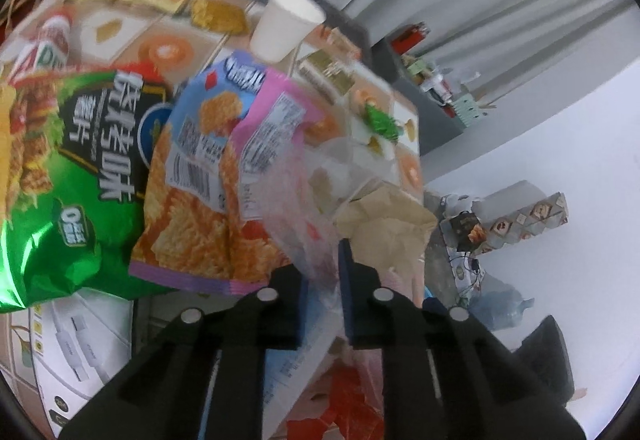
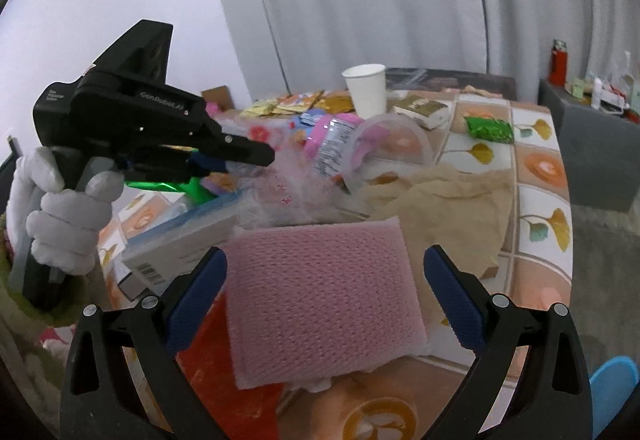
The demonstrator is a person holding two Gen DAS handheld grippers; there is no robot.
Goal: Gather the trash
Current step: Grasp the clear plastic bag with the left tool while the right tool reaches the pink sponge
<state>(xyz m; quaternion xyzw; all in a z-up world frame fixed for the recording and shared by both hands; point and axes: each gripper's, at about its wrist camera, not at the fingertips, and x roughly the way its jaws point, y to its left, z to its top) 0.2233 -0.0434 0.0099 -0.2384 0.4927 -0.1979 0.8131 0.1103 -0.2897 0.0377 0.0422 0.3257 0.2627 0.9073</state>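
Note:
My left gripper (image 1: 324, 268) is shut on a thin clear plastic bag (image 1: 292, 199), whose film runs between the blue pads. Around it lie a green chip bag (image 1: 68, 179), an orange snack bag (image 1: 200, 179) and crumpled brown paper (image 1: 384, 224). In the right wrist view a white-gloved hand holds the left gripper (image 2: 262, 157) at the left, its tip in the clear bag (image 2: 284, 187). My right gripper (image 2: 326, 256) stands wide open on either side of a pink mesh pad (image 2: 320, 300), with neither pad touching it. The brown paper (image 2: 444, 199) lies just beyond.
A white paper cup (image 2: 366, 89) stands at the back of the patterned table (image 2: 540, 167). Near it are a small green wrapper (image 2: 490, 129), a clear plastic tub on its side (image 2: 396, 143) and a barcoded box (image 2: 180, 248). A grey shelf (image 2: 596, 143) stands right of the table.

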